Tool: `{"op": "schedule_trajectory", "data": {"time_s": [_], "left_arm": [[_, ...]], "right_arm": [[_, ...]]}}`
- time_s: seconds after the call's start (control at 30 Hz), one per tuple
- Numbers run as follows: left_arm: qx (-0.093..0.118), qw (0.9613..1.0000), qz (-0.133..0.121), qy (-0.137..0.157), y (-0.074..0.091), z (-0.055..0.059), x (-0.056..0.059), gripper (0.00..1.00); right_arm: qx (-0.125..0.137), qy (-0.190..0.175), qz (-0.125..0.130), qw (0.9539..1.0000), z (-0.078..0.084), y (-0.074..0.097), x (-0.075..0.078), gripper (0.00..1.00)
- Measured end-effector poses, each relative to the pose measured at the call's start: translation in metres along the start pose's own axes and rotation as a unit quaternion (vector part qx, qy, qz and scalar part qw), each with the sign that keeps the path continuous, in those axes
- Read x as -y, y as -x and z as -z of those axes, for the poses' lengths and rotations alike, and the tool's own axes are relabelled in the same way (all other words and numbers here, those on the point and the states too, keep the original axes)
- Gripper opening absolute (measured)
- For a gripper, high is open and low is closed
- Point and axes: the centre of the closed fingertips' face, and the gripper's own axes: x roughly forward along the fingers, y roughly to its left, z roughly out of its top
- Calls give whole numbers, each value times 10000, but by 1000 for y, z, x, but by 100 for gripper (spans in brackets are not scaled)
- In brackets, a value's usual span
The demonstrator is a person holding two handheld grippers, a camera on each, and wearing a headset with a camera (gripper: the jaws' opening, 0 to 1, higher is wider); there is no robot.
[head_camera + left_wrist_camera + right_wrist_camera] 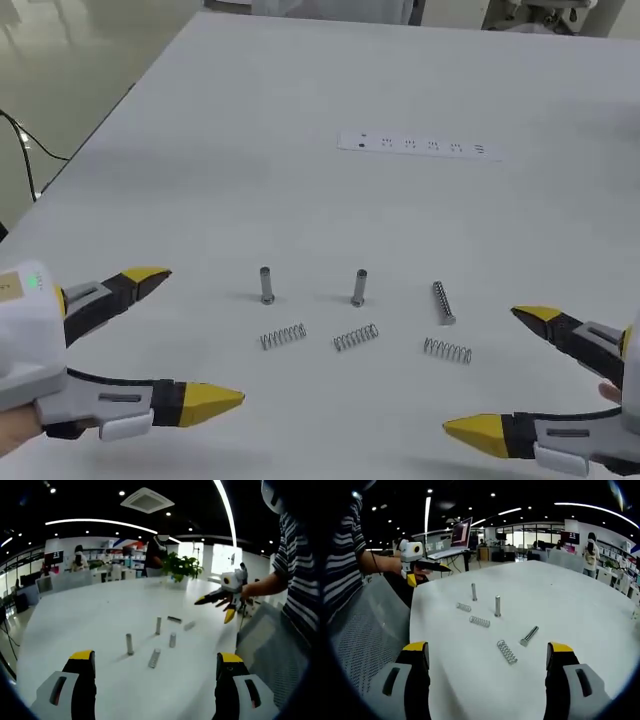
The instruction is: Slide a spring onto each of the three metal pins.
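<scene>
Left claw [185, 338]: lower left of head view, jaws wide apart, holding nothing, above the table [300, 200].
Right claw [495, 372]: lower right of head view, jaws also wide apart, nothing between them.
Left pin [266, 284]: centre-left of head view, standing upright on the table, bare.
Middle pin [359, 287]: centre of head view, upright, bare, well apart from its neighbours.
Right pin [443, 302]: right of centre, lying on its side; confirmed in right gripper view, flat just above the nearest spring.
Left spring [283, 336]: flat on the table, just below the left pin in the frame.
Middle spring [355, 337]: flat, just below the middle pin.
Right spring [447, 350]: flat, just below the lying pin, nearest the right claw.
Power strip [418, 146]: upper centre of head view, well apart from the work.
Progress: judged at the very start, no spring on any pin.
Spring handling: probably very light, thin wire coil, soft along its length, apt to roll or flick away under a hard pinch; best taken gently across the coils near one end, open far end left free for the pin.
Pin handling: stiff, smooth metal, likely slippery; upright ones look easy to topple, so steady with the other claw low on the shaft; lying one probably needs lifting by its wider end first.
Risk: spring squashed or shot sideways; pin knocked over.
</scene>
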Motion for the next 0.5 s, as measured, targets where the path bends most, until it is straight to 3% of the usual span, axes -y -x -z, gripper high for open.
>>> {"op": "schedule_trajectory", "data": {"time_s": [0.5], "left_arm": [[-37, 10000, -9, 3, 3, 3, 0, 98]], "right_arm": [[-64, -1, -35, 10000, 3, 1, -2, 96]]}}
